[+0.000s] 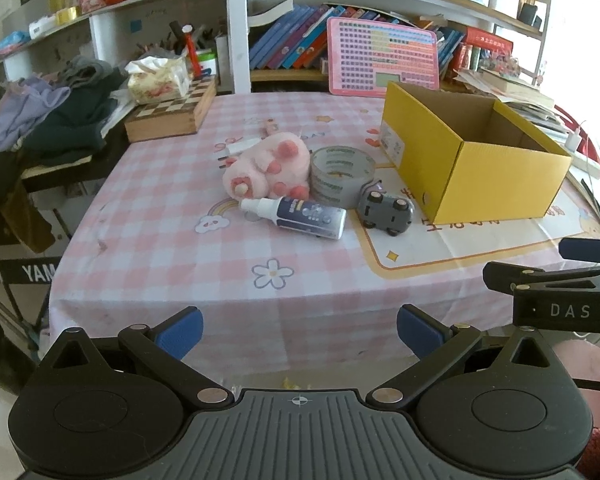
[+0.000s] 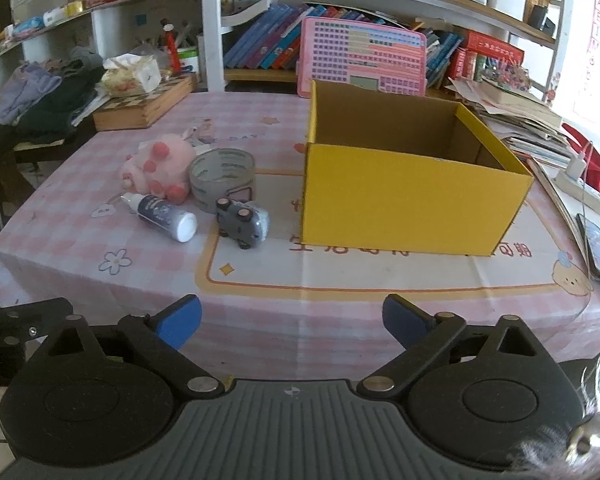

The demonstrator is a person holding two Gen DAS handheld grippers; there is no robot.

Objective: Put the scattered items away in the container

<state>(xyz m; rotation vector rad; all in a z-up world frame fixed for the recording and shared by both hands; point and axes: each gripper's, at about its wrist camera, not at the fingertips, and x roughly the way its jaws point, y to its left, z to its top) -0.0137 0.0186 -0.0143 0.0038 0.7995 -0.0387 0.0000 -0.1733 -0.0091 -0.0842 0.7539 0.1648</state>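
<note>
A yellow cardboard box (image 1: 496, 184) (image 2: 404, 200) stands open on the pink checked tablecloth, right of a cluster of items. In the cluster lie a pink plush toy (image 1: 266, 166) (image 2: 158, 166), a roll of grey tape (image 1: 340, 174) (image 2: 222, 174), a dark spray bottle (image 1: 300, 216) (image 2: 162, 214) on its side and a grey toy car (image 1: 386, 208) (image 2: 242, 222). My left gripper (image 1: 299, 330) hangs open at the table's near edge, nothing between its blue pads. My right gripper (image 2: 291, 322) is open too, short of the box and holding nothing.
A wooden chessboard box (image 1: 172, 114) with a tissue pack sits at the back left beside piled clothes (image 1: 60, 116). A pink keyboard toy (image 1: 382, 58) leans on the bookshelf behind. A phone (image 2: 598, 250), a power strip (image 2: 580, 190) and stacked papers lie right of the box.
</note>
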